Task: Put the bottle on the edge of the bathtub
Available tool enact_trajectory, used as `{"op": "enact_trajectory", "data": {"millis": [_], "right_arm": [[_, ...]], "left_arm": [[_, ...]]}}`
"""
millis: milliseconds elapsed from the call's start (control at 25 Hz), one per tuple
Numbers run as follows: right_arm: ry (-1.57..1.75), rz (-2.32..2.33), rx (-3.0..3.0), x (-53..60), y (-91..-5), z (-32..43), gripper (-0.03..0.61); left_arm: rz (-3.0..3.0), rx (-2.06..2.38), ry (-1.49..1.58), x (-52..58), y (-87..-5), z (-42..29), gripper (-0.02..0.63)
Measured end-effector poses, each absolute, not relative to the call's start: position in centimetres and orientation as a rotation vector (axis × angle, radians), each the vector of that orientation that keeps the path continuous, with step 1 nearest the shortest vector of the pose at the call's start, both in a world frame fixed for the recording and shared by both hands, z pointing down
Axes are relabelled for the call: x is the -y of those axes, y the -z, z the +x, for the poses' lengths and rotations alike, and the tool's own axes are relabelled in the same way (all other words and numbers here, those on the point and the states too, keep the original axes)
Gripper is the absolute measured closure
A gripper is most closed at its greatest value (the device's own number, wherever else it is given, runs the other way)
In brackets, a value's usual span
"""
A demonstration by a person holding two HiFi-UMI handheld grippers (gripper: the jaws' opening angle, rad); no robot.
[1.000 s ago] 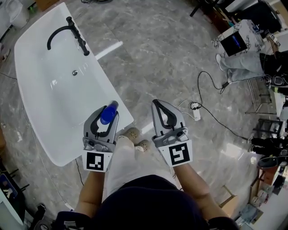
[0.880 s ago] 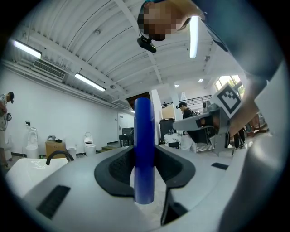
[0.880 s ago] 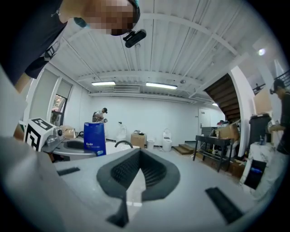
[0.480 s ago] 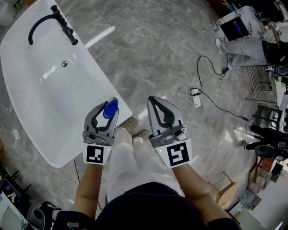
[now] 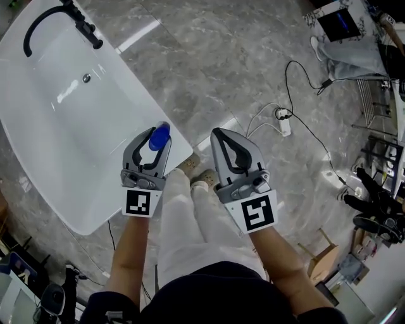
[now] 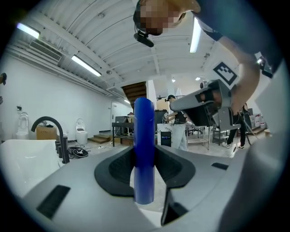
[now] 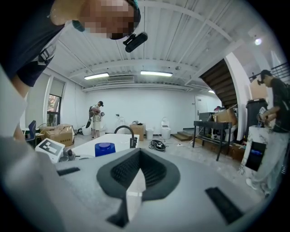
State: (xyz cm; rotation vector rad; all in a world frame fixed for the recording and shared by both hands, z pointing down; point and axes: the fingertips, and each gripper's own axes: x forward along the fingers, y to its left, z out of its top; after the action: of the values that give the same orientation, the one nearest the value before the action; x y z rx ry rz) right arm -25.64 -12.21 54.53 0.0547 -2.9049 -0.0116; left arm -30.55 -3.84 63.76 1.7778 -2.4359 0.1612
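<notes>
The blue bottle (image 5: 157,138) stands upright between the jaws of my left gripper (image 5: 158,132), which is shut on it. It hangs over the right rim of the white bathtub (image 5: 95,183), near the tub's near corner. In the left gripper view the bottle (image 6: 144,131) rises straight up through the left gripper (image 6: 145,156). The black faucet (image 5: 60,19) stands at the tub's far end. To the right, over the floor, my right gripper (image 5: 216,133) is shut and holds nothing. The right gripper view shows the right gripper (image 7: 139,154) closed tip to tip, with the bottle's blue cap (image 7: 104,148) to its left.
The floor is grey marble. A white power strip (image 5: 283,123) with trailing cables lies to the right. The person's shoes (image 5: 201,178) stand beside the tub's corner. Another person's legs (image 5: 348,54) show at the top right. A cardboard box (image 5: 321,269) lies at the lower right.
The tub has slid up and left in the view. Both grippers have lifted a little, and the bottle in the left one now hangs nearer the tub's near corner.
</notes>
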Motion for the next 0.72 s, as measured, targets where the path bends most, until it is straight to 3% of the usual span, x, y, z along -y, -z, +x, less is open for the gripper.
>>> {"op": "enact_trajectory", "data": {"millis": [720], "right_arm": [[-0.035,0.052,2.852,11.4,-59.3,-26.5,0.578]], "left_arm": [[1.854,2.314,-0.314,4.5,-73.1,-30.3,0.474]]}}
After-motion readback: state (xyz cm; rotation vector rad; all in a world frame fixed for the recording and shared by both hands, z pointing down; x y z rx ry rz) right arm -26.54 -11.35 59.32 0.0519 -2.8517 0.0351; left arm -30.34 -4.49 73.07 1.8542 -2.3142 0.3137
